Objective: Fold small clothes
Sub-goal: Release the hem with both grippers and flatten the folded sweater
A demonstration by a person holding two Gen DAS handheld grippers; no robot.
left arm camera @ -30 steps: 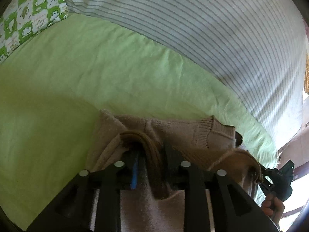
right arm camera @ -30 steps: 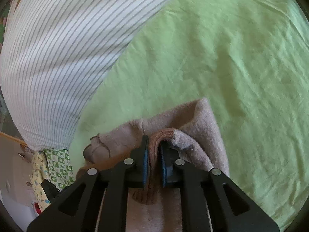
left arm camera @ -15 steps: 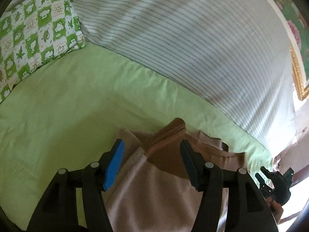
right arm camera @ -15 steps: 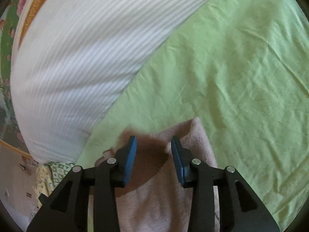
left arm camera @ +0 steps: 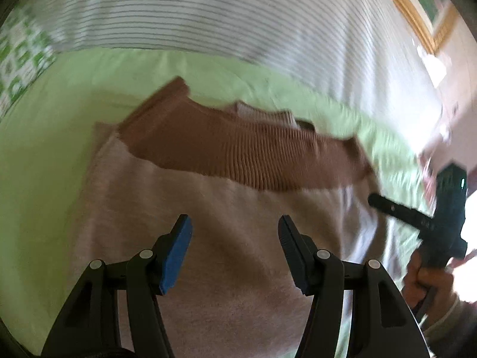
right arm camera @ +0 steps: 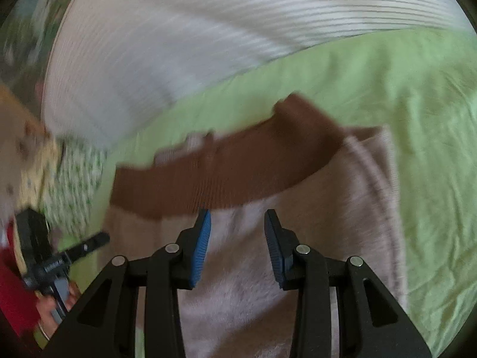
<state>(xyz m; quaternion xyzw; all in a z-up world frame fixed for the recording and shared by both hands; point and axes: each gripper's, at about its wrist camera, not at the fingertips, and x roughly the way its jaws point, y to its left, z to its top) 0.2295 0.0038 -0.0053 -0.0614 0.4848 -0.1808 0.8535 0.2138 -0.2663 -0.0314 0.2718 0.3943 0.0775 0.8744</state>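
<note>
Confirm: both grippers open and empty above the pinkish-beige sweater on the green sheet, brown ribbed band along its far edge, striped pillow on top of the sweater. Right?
One error: the striped pillow is not on the sweater. The left wrist view shows it lying beyond, a strip of green sheet between them. The rest holds: left gripper and right gripper open and empty, brown ribbed band at the far edge.

Bed: we see a light green sheet (left arm camera: 53, 155) with fine creases covering the surface.
Behind it: a big white cover with thin grey stripes (left arm camera: 226, 15) lies along the far edge of the sheet.
Corner: a pillow with green and white squares (left arm camera: 21, 59).
Wall: a gold frame (left arm camera: 417, 15), blurred.
Light: bright daylight on the right side of the left view.
</note>
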